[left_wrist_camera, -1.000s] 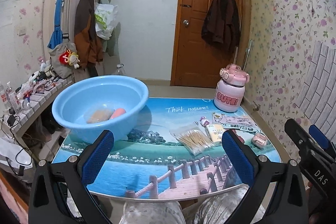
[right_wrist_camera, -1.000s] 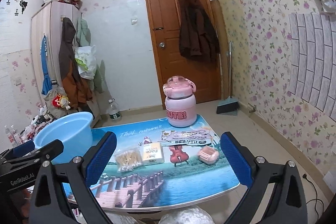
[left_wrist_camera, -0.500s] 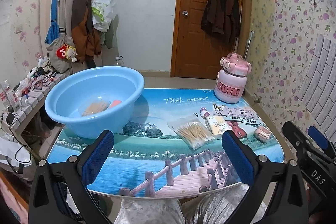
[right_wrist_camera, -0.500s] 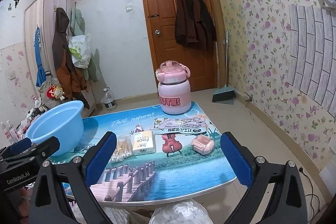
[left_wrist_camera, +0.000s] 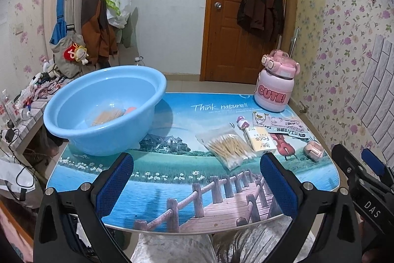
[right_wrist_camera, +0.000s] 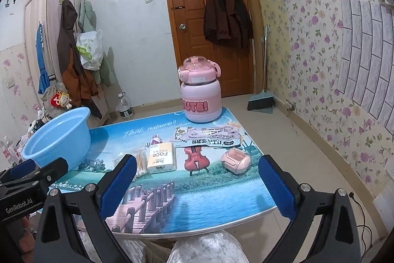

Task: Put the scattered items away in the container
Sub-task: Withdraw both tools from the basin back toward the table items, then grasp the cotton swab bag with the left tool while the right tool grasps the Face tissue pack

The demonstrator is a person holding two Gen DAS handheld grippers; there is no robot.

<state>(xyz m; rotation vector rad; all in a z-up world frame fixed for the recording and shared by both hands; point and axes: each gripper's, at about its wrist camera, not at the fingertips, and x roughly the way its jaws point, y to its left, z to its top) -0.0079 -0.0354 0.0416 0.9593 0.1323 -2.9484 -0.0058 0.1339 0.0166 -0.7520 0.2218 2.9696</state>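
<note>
I see my left gripper (left_wrist_camera: 197, 179) with its blue-padded fingers (left_wrist_camera: 114, 181) spread wide apart, holding nothing, pointing forward and level. My right gripper (right_wrist_camera: 197, 181) mirrors it, jaws wide and empty. Each appears at the edge of the other's view, so the two sit side by side, apart.

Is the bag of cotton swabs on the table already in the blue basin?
No: that bag of cotton swabs lies on the table right of the blue basin, which already holds another bag and an orange item.
</note>
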